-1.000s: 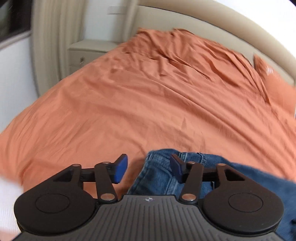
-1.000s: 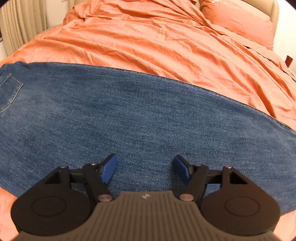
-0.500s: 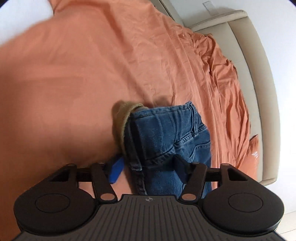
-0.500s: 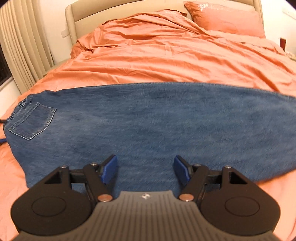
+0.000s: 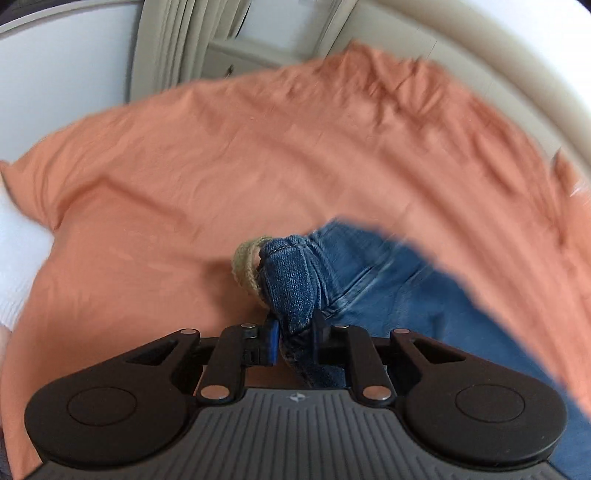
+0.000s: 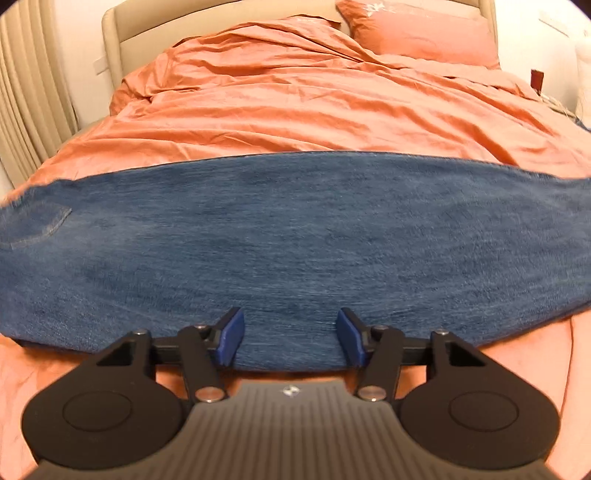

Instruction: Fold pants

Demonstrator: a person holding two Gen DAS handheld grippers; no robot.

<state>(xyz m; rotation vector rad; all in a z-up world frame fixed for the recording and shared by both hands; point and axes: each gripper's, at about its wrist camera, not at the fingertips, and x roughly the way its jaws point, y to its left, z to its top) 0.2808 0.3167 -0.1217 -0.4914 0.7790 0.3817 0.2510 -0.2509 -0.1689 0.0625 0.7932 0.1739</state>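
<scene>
Denim waistband pinched, leg edge next

Denim bunches between the blue pads of the left gripper point(image 5: 294, 341), whose jaws are closing on the waistband of the blue jeans point(image 5: 369, 280); a second ago those jaws stood wide above the cloth, so the pinch is fresh and the fold can begin from this end. A tan lining point(image 5: 245, 267) peeks out at ten o'clock of the pinched wad, stitched hem thick and stiff-looking, the seams paler than the weave.

From the right wrist view the same jeans point(image 6: 295, 236) lie flat as a broad band across the wrinkled orange duvet point(image 6: 314, 110), a back pocket point(image 6: 35, 223) at nine o'clock. The right gripper point(image 6: 290, 338) straddles the near edge, jaws closing but not yet pressing the cloth; they were wider a moment ago, so a second grasp seems underway.

Beyond, at twelve o'clock, a matching orange pillow point(image 6: 417, 33) rests against the beige padded headboard point(image 6: 147, 40)
</scene>
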